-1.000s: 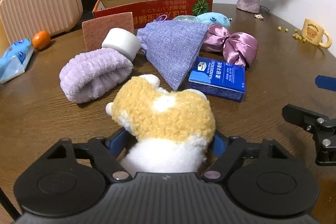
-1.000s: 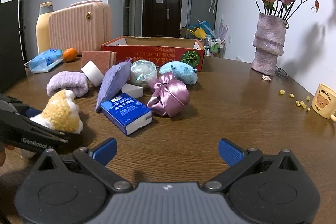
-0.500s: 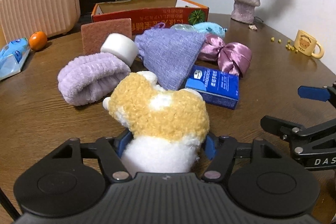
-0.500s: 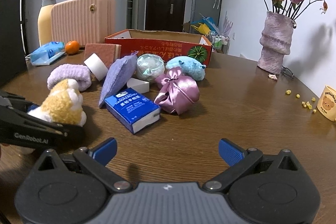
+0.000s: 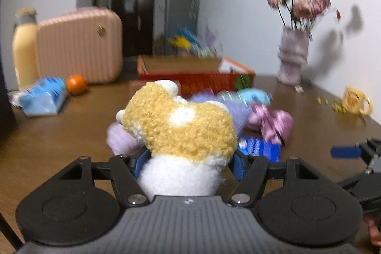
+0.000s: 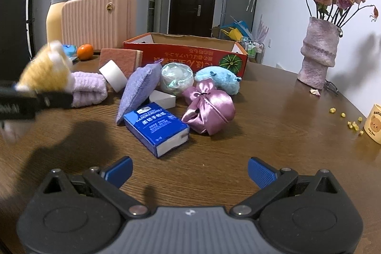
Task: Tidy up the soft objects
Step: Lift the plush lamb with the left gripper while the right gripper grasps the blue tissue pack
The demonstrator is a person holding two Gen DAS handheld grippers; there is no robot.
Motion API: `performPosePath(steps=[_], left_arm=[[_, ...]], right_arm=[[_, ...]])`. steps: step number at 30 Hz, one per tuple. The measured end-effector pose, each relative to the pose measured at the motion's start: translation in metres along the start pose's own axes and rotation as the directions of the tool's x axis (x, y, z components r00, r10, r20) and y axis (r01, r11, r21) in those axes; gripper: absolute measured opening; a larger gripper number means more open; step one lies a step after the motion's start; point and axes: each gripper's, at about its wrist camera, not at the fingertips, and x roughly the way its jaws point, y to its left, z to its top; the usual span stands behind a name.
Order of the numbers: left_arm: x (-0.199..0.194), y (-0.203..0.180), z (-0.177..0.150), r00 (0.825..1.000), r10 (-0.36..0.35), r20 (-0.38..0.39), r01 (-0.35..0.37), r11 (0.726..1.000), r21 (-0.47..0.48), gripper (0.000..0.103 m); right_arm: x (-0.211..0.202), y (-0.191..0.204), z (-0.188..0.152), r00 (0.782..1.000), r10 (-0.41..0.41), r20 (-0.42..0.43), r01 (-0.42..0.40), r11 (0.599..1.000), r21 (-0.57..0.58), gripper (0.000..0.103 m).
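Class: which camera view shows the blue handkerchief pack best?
The right wrist view: the blue handkerchief pack lies whole and sharp on the table. In the left wrist view only a blurred blue corner shows behind the plush toy.

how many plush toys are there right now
2: the yellow plush is clamped in the left gripper, off the table; the blue plush lies against the red box. More may be hidden.

You have raised your left hand-held gripper with the plush toy clamped in it: a second ago the toy sat low beside the lavender towel roll, and now it hangs above that roll, clear of the table. Your left wrist view has tilted up, too.
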Motion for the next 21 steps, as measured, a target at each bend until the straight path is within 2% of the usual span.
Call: performPosePath(steps=[5,21], left_arm=[[-0.010,0.004,0.004,0.998,0.030,0.063,-0.029,0.999,-0.026,0.067],[-0.016,0.013,0.004,0.992,0.062,0.106,-0.057,0.997,-0.056,0.067]], right_arm=[[0.002,0.003,0.003,1.000,0.008,-0.001,-0.008,1.000,-0.009,0.103],[0.024,0.022,0.034,0.998,0.061,0.002,-0.060,0.991,-0.123,0.103]])
